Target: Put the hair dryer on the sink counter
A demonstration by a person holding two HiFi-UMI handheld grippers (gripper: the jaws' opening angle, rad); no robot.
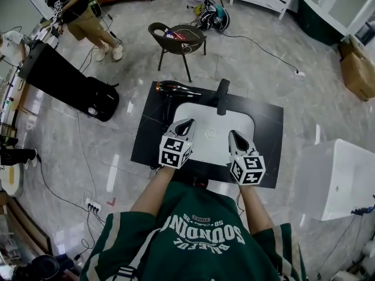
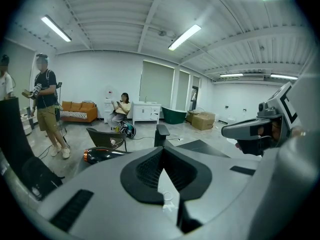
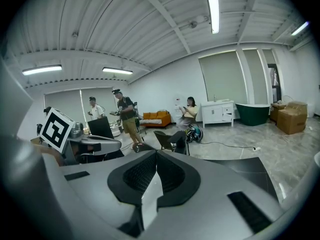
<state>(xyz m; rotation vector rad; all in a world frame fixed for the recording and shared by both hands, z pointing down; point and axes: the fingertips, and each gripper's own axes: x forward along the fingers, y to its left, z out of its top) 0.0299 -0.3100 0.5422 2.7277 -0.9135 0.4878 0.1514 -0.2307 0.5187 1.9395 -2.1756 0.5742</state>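
Looking down on black table [image 1: 266, 119] with white basin [image 1: 202, 113] sunk in its middle. Spotted hair dryer [image 1: 176, 89] lying flat on the table's far-left corner, barrel along the back edge with its orange end to the left, handle pointing back toward the basin's left rim, touching neither tool. Reading left tool [image 1: 186, 123] as clenched, tips together, nothing between them; same for right tool [image 1: 234, 134], clenched and empty. Holding both side by side over the basin's near half, apart from the hair dryer. Noting black faucet [image 1: 222, 96] upright at the basin's far rim, just right of the hair dryer. Judging placement as done, going by how things lie: hair dryer resting on the table, let go. Nothing left beyond pulling both tools clear, maybe squaring it up
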